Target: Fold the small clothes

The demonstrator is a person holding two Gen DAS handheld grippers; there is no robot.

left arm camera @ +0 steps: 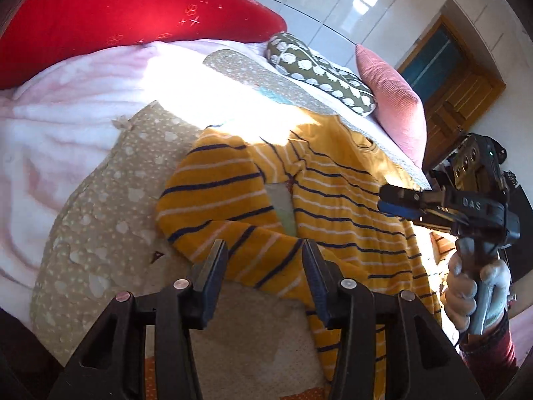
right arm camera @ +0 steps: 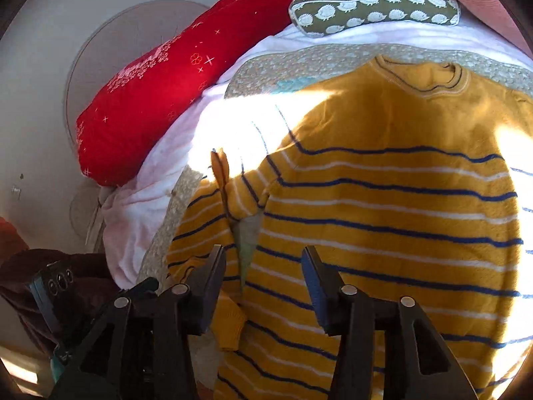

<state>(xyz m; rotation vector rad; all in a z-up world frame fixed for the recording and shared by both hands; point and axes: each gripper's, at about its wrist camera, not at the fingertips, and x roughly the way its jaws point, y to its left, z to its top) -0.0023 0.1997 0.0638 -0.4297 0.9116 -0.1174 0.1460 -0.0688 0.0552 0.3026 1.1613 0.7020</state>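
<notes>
A small yellow sweater (left arm camera: pixel 333 193) with blue and white stripes lies flat on a beige dotted quilt (left arm camera: pixel 110 200) on the bed, collar far, one sleeve bent down at its left. It fills the right wrist view (right arm camera: pixel 383 216). My left gripper (left arm camera: pixel 265 250) is open and empty, just above the sleeve's cuff end. My right gripper (right arm camera: pixel 263 260) is open and empty over the sweater's lower left body, beside the sleeve (right arm camera: pixel 206 233). The right gripper also shows side-on in the left wrist view (left arm camera: pixel 389 200), held by a gloved hand.
A red pillow (left arm camera: pixel 126 10) lies at the far left, a green hedgehog-print cushion (left arm camera: pixel 319 70) and a pink cushion (left arm camera: pixel 393 100) at the far side. A pink-white blanket (left arm camera: pixel 60 126) covers the bed. A wooden door (left arm camera: pixel 459 100) stands beyond. Strong sunlight washes out part of the bed.
</notes>
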